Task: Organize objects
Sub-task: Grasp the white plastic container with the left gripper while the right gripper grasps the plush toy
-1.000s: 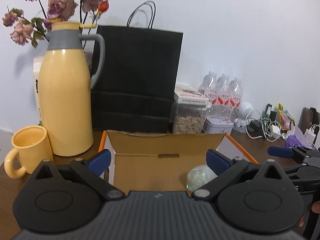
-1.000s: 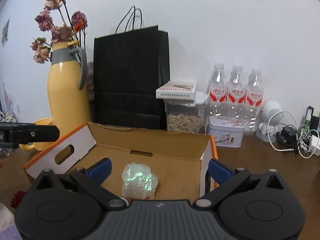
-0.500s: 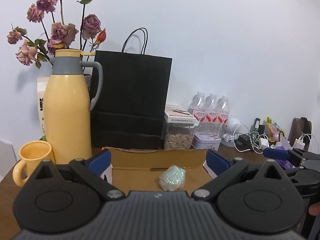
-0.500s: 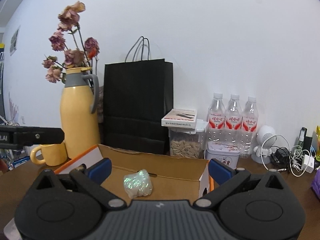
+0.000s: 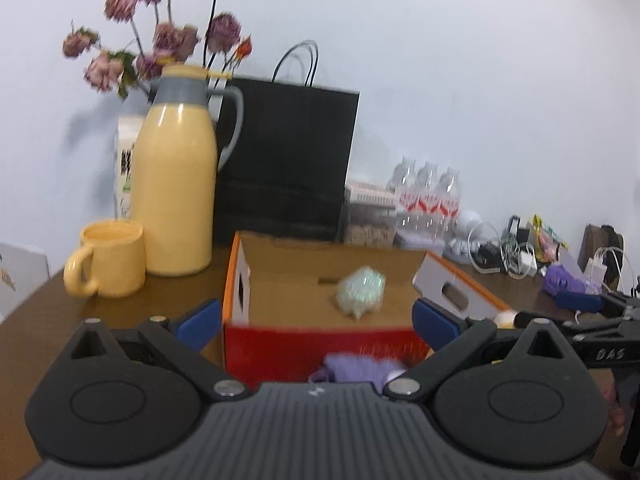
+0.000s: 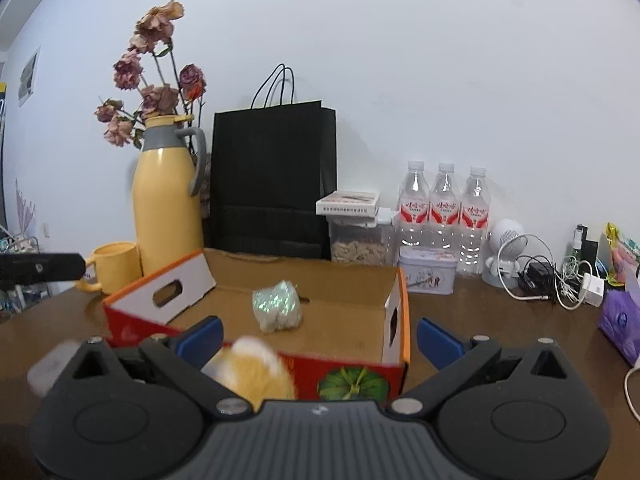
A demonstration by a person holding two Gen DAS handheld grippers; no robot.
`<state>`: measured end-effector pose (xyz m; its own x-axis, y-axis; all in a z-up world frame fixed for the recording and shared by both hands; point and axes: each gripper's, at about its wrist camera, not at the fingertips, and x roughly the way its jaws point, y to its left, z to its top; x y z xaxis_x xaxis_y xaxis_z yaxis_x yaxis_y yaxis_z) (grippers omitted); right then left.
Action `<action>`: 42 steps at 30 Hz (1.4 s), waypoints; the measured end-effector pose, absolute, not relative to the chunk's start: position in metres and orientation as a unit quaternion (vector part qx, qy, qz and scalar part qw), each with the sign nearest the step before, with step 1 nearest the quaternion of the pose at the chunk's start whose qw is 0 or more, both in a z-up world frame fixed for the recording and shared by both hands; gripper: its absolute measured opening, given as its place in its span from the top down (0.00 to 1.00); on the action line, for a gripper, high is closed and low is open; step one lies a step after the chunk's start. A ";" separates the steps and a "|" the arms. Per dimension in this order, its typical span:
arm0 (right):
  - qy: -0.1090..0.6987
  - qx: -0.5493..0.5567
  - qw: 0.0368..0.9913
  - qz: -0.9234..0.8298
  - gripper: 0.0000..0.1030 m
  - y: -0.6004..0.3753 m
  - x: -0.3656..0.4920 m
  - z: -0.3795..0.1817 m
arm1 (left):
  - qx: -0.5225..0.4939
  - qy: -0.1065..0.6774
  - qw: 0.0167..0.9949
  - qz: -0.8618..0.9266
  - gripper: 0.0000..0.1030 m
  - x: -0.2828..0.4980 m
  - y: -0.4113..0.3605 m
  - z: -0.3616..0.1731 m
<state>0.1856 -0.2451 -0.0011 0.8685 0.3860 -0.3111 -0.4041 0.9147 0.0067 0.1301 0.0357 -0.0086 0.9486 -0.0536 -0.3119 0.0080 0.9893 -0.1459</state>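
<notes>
left wrist view shows me the cardboard box [image 5: 320,276] open on the table [image 5: 132,312] with one iridescent crinkled bundle [image 5: 360,290] already lying inside, so i judge the sorting begun but not finished. my left gripper [image 5: 318,322] is spread wide and holds nothing, a purple fuzzy item [image 5: 356,368] lying just outside the box's red front. in the right wrist view my right gripper [image 6: 318,338] is equally wide and empty, a yellow-and-white plush thing [image 6: 252,372] blurred before the box, seemingly waiting to go in.
</notes>
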 end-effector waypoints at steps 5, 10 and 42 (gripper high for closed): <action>0.148 -0.034 0.963 0.222 0.00 -0.242 0.163 -0.010 | -0.078 0.170 0.982 -0.017 0.00 0.117 0.040 -0.021; 0.155 -0.036 0.956 0.246 0.00 -0.239 0.149 -0.020 | -0.084 0.176 0.980 -0.031 0.00 0.105 0.039 -0.027; 0.194 -0.127 0.938 0.259 0.04 -0.205 0.144 -0.053 | -0.083 0.273 0.958 -0.021 0.23 0.124 0.032 -0.065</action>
